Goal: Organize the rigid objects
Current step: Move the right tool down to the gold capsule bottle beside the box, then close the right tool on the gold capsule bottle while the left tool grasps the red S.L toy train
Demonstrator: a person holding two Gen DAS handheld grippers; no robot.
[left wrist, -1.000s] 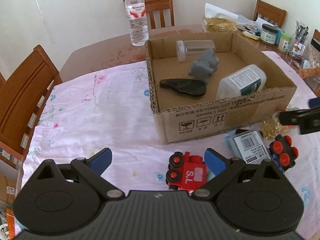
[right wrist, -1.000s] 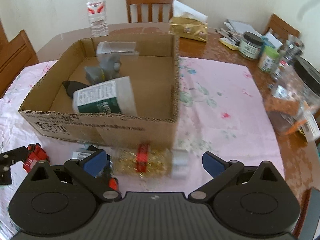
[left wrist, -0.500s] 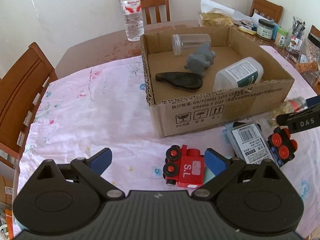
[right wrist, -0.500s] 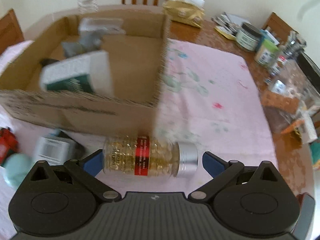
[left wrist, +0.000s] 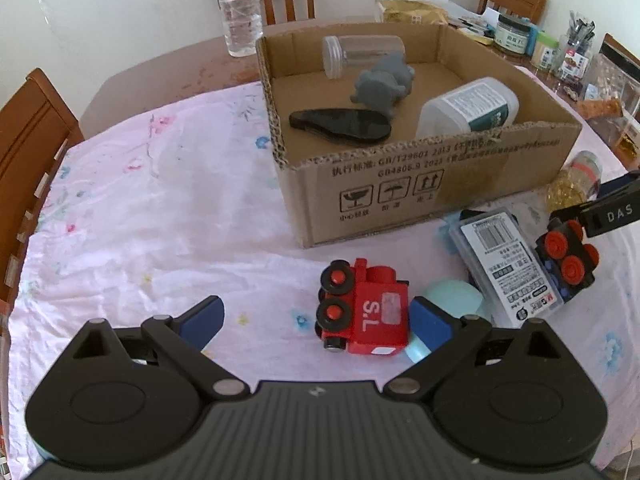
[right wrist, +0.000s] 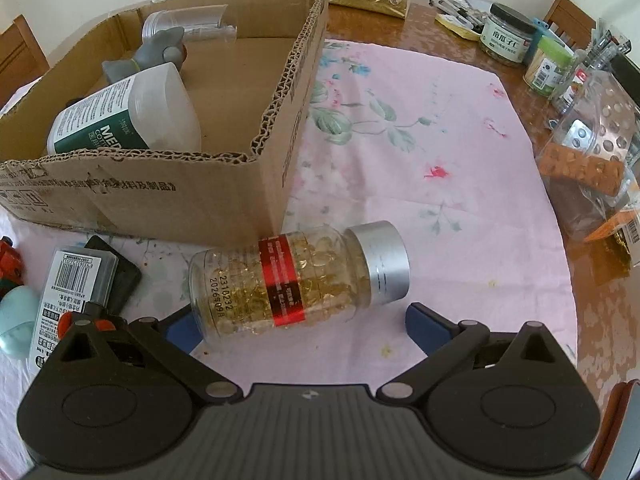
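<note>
The capsule bottle (right wrist: 298,282) lies on its side just outside the box (right wrist: 224,196) corner, between the wide-spread right gripper (right wrist: 298,322) fingers; being round, it may roll away if nudged. The left gripper (left wrist: 316,316), also wide, holds nothing

Brightness: both views bright, soft even daylight; source not visible.
Shadows: faint and diffuse; a soft one beside the cardboard box (left wrist: 400,184) on the pink cloth (left wrist: 160,200).
Glare: sheen on the bare brown worktop (right wrist: 436,36); wall (left wrist: 120,8) nearly washed out.
Focus: sharp centrally, slightly soft toward the rims.
Distortion: strong fisheye bending; dark vignette in the corners.
</note>
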